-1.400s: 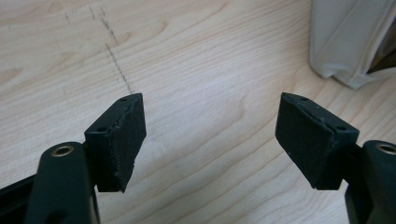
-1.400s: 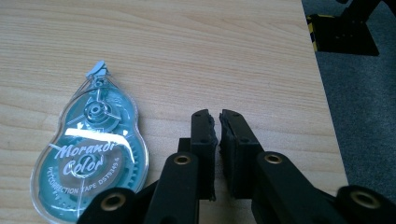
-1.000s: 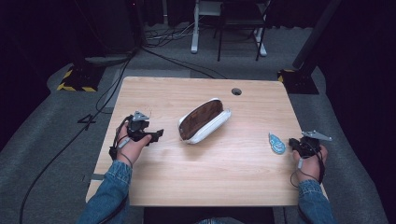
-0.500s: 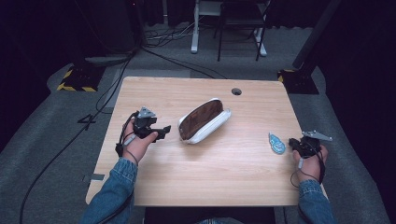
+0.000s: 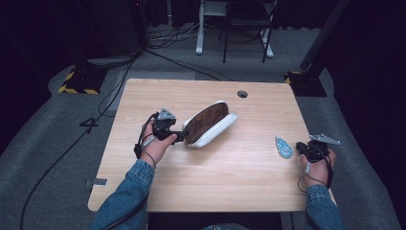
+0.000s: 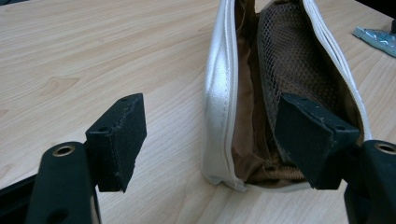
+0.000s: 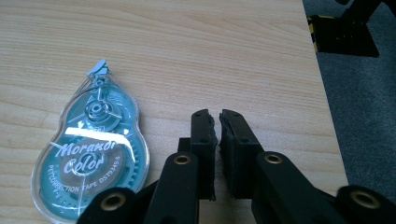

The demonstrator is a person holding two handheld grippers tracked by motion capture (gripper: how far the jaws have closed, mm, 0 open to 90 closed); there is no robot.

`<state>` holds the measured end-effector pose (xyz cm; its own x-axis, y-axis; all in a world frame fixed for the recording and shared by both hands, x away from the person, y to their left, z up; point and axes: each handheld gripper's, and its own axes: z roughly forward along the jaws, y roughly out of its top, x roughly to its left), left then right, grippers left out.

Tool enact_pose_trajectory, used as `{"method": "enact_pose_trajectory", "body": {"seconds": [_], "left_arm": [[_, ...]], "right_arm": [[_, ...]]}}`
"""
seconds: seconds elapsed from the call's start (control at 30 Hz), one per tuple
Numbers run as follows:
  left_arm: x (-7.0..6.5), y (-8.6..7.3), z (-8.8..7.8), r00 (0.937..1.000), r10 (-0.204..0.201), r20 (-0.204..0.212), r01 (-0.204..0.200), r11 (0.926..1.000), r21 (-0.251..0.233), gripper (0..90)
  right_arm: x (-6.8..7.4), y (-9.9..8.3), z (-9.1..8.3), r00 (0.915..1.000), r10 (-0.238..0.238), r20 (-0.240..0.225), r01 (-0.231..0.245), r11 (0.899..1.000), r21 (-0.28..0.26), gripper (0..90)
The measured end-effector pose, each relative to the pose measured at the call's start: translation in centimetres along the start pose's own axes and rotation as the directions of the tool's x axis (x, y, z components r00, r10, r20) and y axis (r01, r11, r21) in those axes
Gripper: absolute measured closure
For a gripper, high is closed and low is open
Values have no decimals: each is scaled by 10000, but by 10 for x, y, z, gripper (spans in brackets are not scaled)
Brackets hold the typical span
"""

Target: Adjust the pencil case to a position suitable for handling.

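On the wooden table (image 5: 230, 172) lies a white pouch (image 5: 210, 132) with a brown lining, unzipped and gaping, set slantwise near the middle with its far end pointing right. The left gripper (image 5: 179, 137) sits at the pouch's near left end, its jaws standing apart. In the left gripper view (image 6: 212, 140) one jaw is out over bare wood to the left of the pouch (image 6: 219, 93), while the other reaches into the open mouth in front of the brown mesh lining; neither pad presses on the white rim between them. Well apart, near the table's right edge, the right gripper (image 5: 299, 146) rests with its jaws drawn together on nothing. Just to its left lies a teal correction tape dispenser (image 7: 91, 161), flat on the wood and untouched.
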<state>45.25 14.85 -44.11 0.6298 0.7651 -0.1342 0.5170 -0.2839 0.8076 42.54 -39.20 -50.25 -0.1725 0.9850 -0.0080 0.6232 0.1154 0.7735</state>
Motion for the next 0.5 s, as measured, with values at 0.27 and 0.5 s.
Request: {"method": "enact_pose_trajectory", "body": {"seconds": [0.27,0.5], "left_arm": [[-2,3,20,9998,-4,-208,-2,9996,-293,306],[-3,5,33,9998,-152,-125,149,9996,-239,316]], "right_arm": [[0,0,0,10000,-12,-4,12,10000,-4,832],[0,0,0,10000,-81,-34,81,10000,-35,832]]}}
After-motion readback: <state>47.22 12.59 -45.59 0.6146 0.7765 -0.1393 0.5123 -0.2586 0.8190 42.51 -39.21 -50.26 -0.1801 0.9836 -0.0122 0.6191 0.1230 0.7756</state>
